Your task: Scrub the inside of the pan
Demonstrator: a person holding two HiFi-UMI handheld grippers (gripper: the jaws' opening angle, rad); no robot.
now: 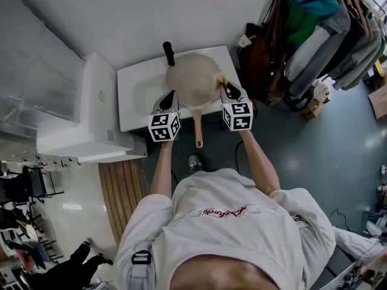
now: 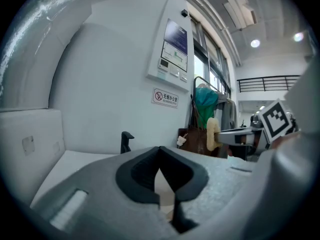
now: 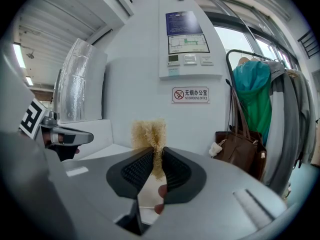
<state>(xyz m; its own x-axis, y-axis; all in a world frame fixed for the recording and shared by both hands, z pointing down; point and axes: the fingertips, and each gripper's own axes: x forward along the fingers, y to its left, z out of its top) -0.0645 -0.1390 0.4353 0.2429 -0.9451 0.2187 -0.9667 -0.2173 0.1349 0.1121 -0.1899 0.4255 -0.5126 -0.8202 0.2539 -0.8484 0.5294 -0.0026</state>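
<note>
Pan [image 1: 192, 77] noted lying flat on the white tabletop [image 1: 136, 104]. Its wooden handle [image 1: 198, 128] was pointed toward the person, and a black faucet [image 1: 169, 53] stood just behind its far rim.

Right gripper [image 1: 222, 87] was held at the pan's right rim. Its fingers were clamped on a pale yellow fibrous scrubber [image 3: 148, 134], whose tuft stood up above the finger pads. The scrubber was seen over the rim's right edge; contact with the inside could not be made out.

Left gripper [image 1: 171, 95] was held at the pan's near-left rim, beside the handle root. Its fingers were drawn together at the tips, and only a pale sliver was seen behind them. Whether the rim was pinched could not be told.
</note>
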